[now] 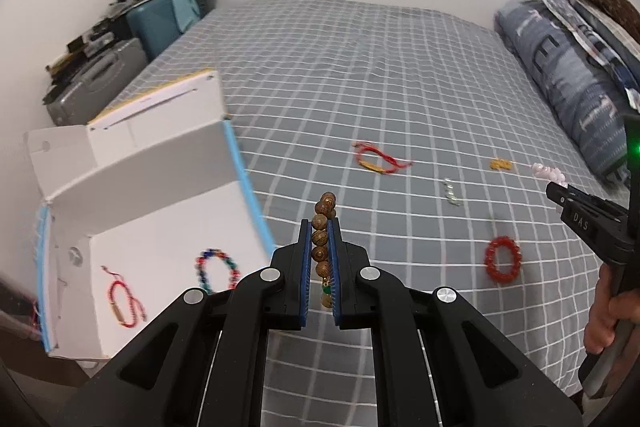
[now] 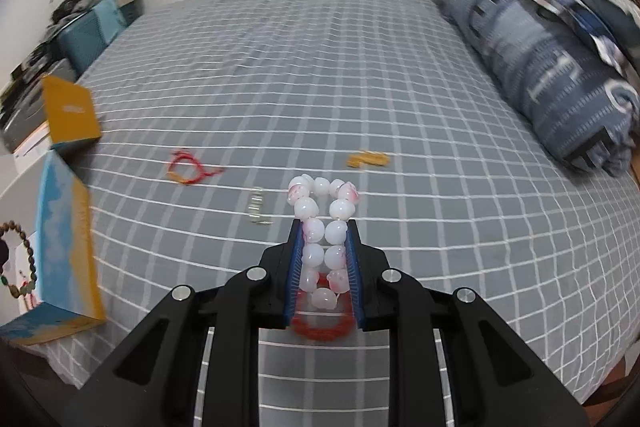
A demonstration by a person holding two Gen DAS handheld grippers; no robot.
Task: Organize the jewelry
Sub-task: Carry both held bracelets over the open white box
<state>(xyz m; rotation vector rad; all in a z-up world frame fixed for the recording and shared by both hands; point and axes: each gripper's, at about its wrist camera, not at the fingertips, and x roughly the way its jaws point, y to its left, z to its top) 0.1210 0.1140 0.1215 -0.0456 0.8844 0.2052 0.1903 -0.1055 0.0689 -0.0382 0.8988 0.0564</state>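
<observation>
Left gripper [image 1: 319,259] clamping wooden bracelet [image 1: 323,243]; right gripper [image 2: 323,263], only right-wrist view, pinching white bracelet [image 2: 323,227].

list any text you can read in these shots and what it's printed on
"DAS": on the black body of the right gripper, seen from the left wrist view.
Large pale letters on the rolled blue-grey quilt: partly folded, not readable.
White mark on the orange box lid: too blurred.

Left gripper [image 1: 319,255]: jaws closed on the wooden bead bracelet [image 1: 323,247], pointing toward 12 o'clock. Right gripper [image 2: 323,259]: jaws clamped on the white bead bracelet [image 2: 323,227], loop protruding forward. Right hand [image 1: 608,311] at 3 o'clock, apparently wrapped around the handle.
</observation>
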